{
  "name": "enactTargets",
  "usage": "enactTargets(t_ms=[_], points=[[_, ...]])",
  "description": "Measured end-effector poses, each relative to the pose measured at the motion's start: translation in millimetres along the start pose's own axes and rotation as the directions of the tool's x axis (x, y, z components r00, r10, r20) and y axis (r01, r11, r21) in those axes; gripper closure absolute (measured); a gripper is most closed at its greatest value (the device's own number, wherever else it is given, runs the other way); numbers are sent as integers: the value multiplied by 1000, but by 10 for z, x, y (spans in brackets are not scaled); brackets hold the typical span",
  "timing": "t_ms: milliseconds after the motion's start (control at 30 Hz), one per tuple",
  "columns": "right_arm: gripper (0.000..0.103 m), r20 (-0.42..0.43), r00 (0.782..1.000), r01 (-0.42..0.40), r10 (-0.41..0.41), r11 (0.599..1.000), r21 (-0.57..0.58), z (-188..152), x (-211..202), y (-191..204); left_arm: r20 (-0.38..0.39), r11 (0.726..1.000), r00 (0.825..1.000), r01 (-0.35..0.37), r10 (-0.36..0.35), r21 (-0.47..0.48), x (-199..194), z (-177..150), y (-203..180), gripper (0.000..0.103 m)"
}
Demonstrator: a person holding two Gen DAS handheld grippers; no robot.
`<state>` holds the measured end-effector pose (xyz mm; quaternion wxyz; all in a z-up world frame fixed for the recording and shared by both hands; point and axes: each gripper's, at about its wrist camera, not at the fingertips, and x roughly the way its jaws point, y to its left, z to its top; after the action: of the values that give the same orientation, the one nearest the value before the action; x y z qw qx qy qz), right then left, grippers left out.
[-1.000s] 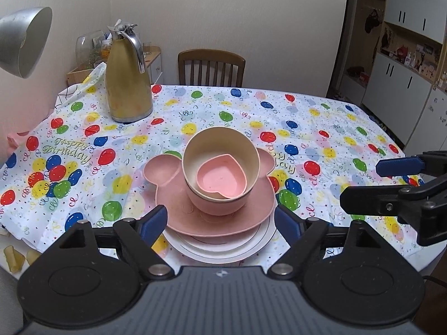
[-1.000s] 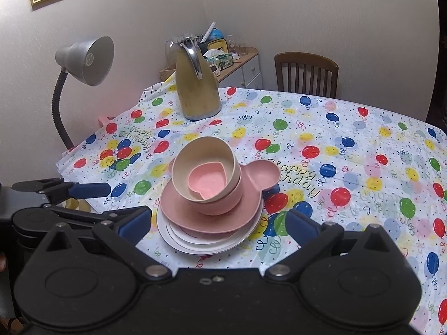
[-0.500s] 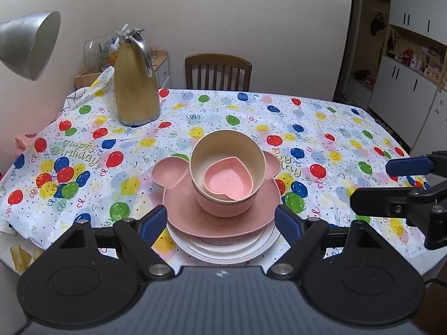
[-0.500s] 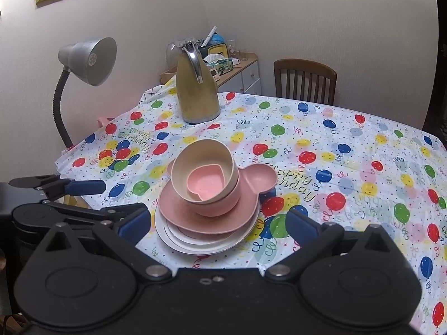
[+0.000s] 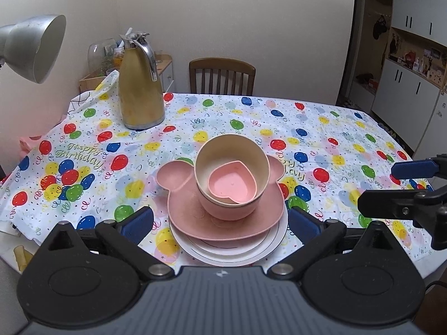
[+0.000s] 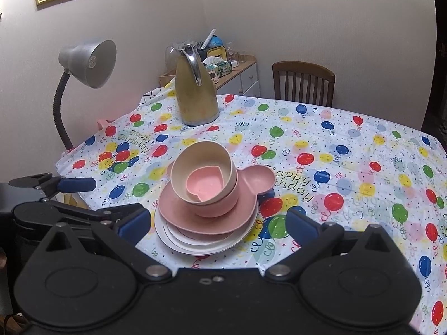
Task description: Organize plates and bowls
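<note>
A stack of dishes stands near the table's front edge. A small pink heart dish (image 5: 232, 185) (image 6: 204, 184) lies in a cream bowl (image 5: 223, 152) (image 6: 201, 153), which sits in a pink bowl (image 5: 227, 208) (image 6: 215, 205). These rest on a pink mouse-eared plate (image 5: 190, 209) (image 6: 257, 180) over white plates (image 5: 223, 254) (image 6: 192, 244). My left gripper (image 5: 220, 222) is open and empty, just short of the stack. My right gripper (image 6: 218, 223) is open and empty, also just short of it.
A gold thermos jug (image 5: 139, 83) (image 6: 195, 89) stands at the table's back left. A grey desk lamp (image 5: 30, 47) (image 6: 89, 61) leans in from the left. A wooden chair (image 5: 222, 76) (image 6: 303, 83) stands behind the table. White cabinets (image 5: 405, 89) are at the right.
Both grippers have drawn back and risen a little from the stack. The dishes have not moved. Both stay open.
</note>
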<state>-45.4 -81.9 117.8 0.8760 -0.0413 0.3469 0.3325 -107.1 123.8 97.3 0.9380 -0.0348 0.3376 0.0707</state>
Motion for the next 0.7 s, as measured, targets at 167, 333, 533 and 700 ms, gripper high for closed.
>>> enactTargets(t_ms=[167,333,533,700], points=[[0,-1,1000,1,-1,1000,4,-8,2,-6,1,1000,1000,0,0,5,-7,1,3,0],[0,-2,1000,1,-1,1000,5,-17,4,-10,0,1000,1000,7,-7,6,-15,-3,0,0],[0,-2,1000,1,-1,1000,6,-30,7,-10,0,1000,1000,8,-8,15,-11,-9,-16,0],[0,-2,1000,1,-1,1000,7,-33,11,-11,2,1000,1000,6,-6,14,-12,-9,-20,0]])
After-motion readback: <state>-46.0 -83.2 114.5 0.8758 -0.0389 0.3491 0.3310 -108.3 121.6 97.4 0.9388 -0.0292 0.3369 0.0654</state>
